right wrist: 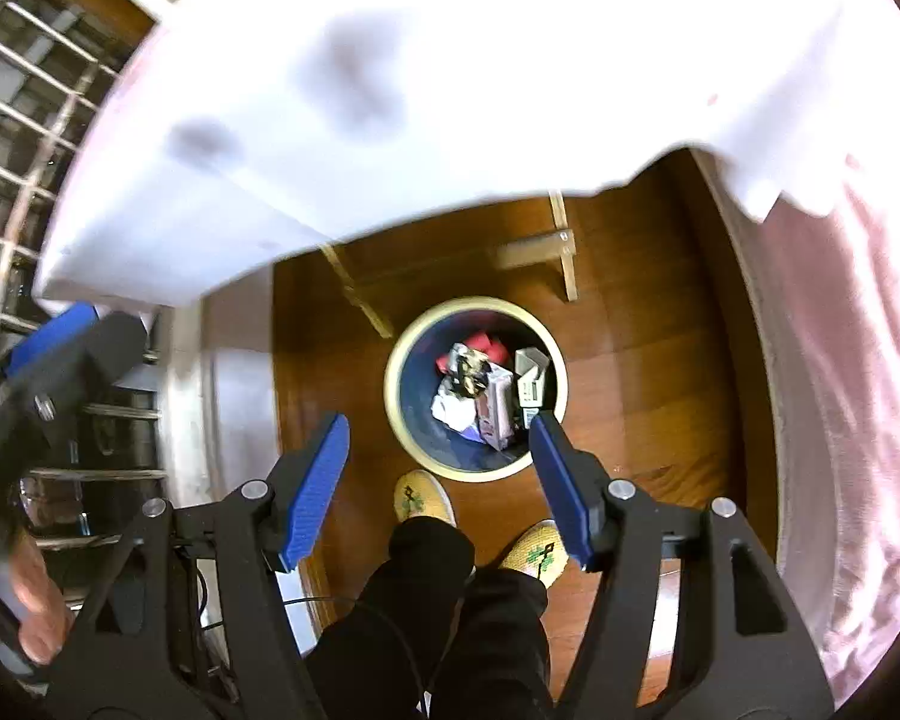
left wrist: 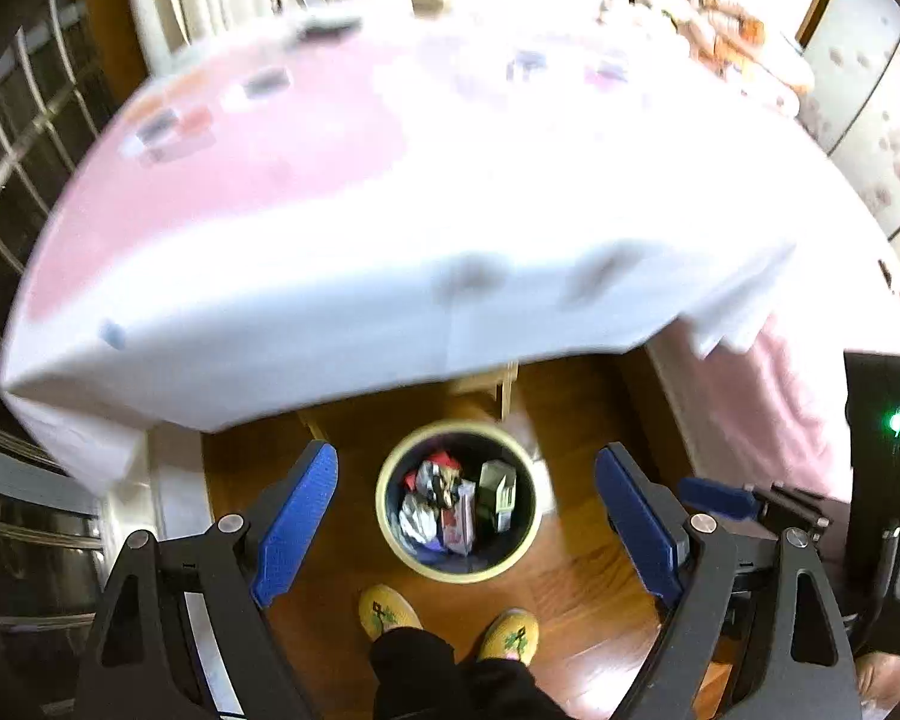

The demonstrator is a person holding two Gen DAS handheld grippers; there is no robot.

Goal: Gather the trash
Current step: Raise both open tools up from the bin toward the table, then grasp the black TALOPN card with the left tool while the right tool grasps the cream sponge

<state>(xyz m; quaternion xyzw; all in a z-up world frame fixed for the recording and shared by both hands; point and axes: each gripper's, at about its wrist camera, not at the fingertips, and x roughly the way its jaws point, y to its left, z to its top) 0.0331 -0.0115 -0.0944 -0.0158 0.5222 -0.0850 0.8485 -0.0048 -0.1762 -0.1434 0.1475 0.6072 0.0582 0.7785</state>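
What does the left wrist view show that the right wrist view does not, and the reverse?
Only the left wrist view shows the tabletop with small blurred items and a green light on a black device. Only the right wrist view shows a hand at the left edge. Both show the trash bin with wrappers, yellow slippers, and both grippers open, left gripper, right gripper.

I count one round cream-rimmed trash bin with a dark blue inside (right wrist: 402, 420) on the wooden floor, and two yellow embroidered slippers (right wrist: 423, 495). Two black grippers with blue pads show: the left gripper (left wrist: 468, 525) and the right gripper (right wrist: 438, 483). One white-and-pink cloth-covered table (left wrist: 330, 240) stands above. Wrappers in the bin are too jumbled to count.
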